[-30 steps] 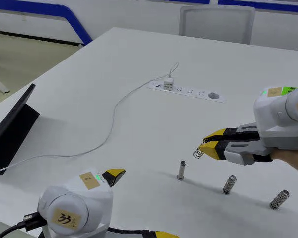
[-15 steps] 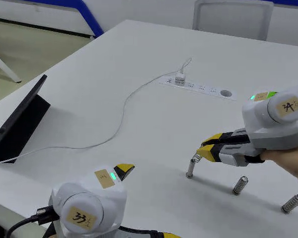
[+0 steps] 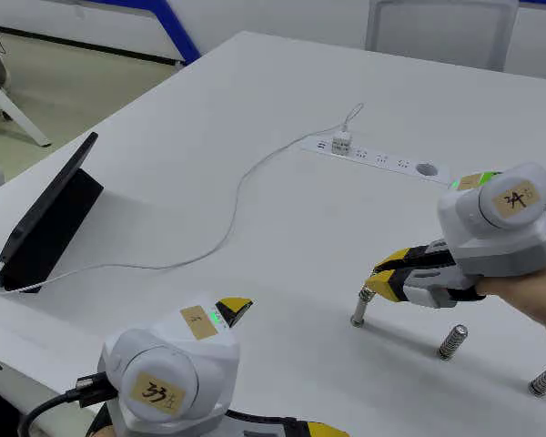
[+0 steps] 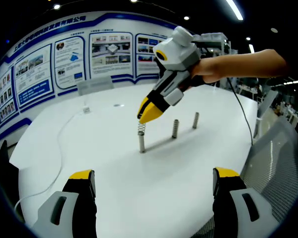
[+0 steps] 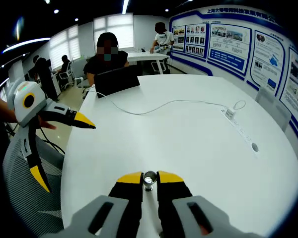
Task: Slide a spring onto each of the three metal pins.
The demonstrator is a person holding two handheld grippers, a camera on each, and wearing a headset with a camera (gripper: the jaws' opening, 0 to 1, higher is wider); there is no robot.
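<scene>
Spring held at a pin

The right gripper (image 5: pixel 149 177) pinched a spring (image 4: pixel 141 129) at the top of the bare pin (image 4: pixel 142 144). The left gripper (image 4: pixel 154 173) had its jaws wide apart, holding nothing. Two other pins (image 4: pixel 175 128) (image 4: pixel 195 119) wore springs.

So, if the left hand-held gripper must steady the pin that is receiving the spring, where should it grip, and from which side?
Probably the bare lower shaft of the pin, coming level from the side facing the left hand-held gripper: it stands upright, and the spring and right hand-held gripper occupy its top.
</scene>
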